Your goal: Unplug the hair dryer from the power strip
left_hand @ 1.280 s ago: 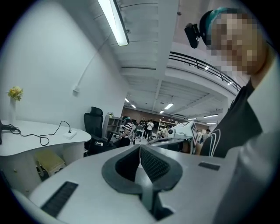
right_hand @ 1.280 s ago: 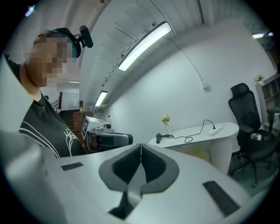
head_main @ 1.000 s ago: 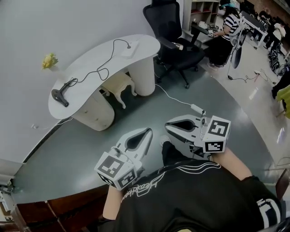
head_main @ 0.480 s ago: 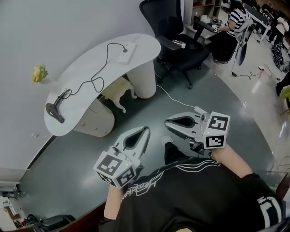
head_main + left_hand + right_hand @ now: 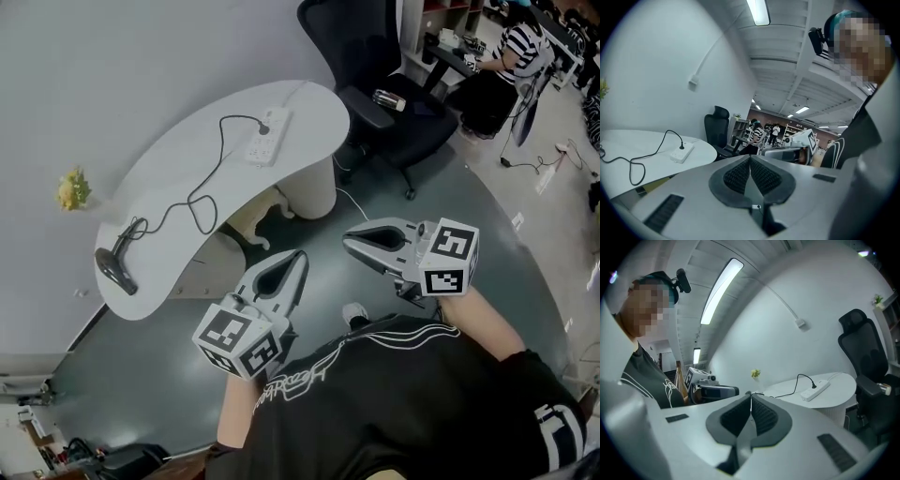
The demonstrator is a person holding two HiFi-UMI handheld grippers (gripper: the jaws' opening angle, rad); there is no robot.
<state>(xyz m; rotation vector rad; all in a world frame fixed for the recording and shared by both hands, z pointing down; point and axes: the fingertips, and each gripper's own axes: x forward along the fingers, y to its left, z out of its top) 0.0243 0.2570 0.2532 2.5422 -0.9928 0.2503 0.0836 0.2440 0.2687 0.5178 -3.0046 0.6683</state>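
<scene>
Hair dryer (image 5: 114, 270) lies at the near left end of the curved white counter (image 5: 314, 101), dark against the pale top, nozzle end toward the counter's edge. Its black cord (image 5: 200, 190) loops loosely across the surface and runs up to the white power strip (image 5: 266, 138), which sits well apart from the dryer, toward the far right end of the counter. The black plug (image 5: 263, 129) stands in the strip, so the dryer is still plugged in. The strip's own white lead drops off the counter's far side and trails over the grey floor (image 5: 141, 375).

Both tools are held low in front of the person's chest, well short of the counter and touching nothing on it. The left hand-held gripper (image 5: 300, 255) points up and forward toward the counter; in its own view the two ribbed pads meet along a thin seam with nothing between them. The right hand-held gripper (image 5: 349, 242) points leftward, its tip near the left one's tip, and its own view likewise shows the pads pressed together and empty. Each gripper view catches the other gripper's marker cube off to the side.

A small yellow flower (image 5: 72, 188) sits against the white wall beside the counter's left end. A pale stool (image 5: 251, 218) stands tucked under the counter, and a black office chair (image 5: 380, 80) stands just beyond its right end.
</scene>
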